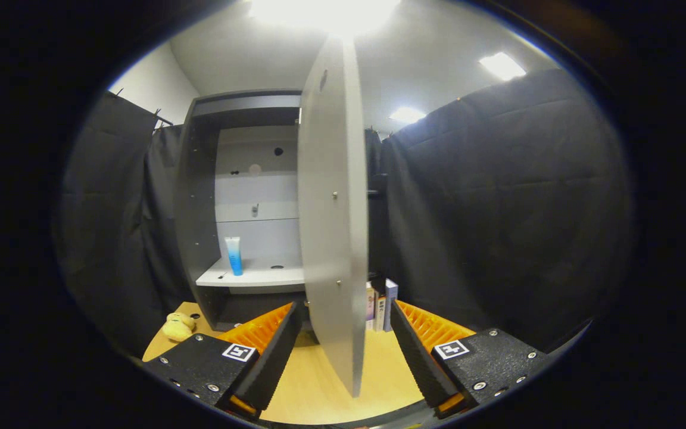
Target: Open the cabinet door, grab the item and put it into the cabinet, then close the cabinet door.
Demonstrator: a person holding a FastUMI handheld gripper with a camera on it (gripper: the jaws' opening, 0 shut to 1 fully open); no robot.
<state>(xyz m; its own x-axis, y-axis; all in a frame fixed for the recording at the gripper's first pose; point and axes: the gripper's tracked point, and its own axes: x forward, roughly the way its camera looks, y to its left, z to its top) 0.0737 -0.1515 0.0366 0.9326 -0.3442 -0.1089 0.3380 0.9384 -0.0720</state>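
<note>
Between my two fingers stands the cabinet door, swung wide and seen nearly edge-on, its lower edge reaching down into the gap just ahead of my tongs. And the tongs are released: the fingers are spread well apart, one on each side of the door, and neither pad touches it as far as I can see. Nothing is held.

Beyond the left finger the cabinet gapes open, and there on its white shelf a blue tube stands upright. I take that to be the item, and it looks already put away. So my read is that the open and place steps are behind us, and closing is the step in hand.

What's next, then? I'd bring one finger against the broad face of the door and push it round toward the cabinet front, keeping the push low and steady so the panel follows its hinge and doesn't bounce back.

Off beyond my left finger a yellow soft toy lies on the wooden table, and some small boxes stand just behind the door, near my right finger. They sit on the door's outer side, so I reckon the closing swing should clear them.
</note>
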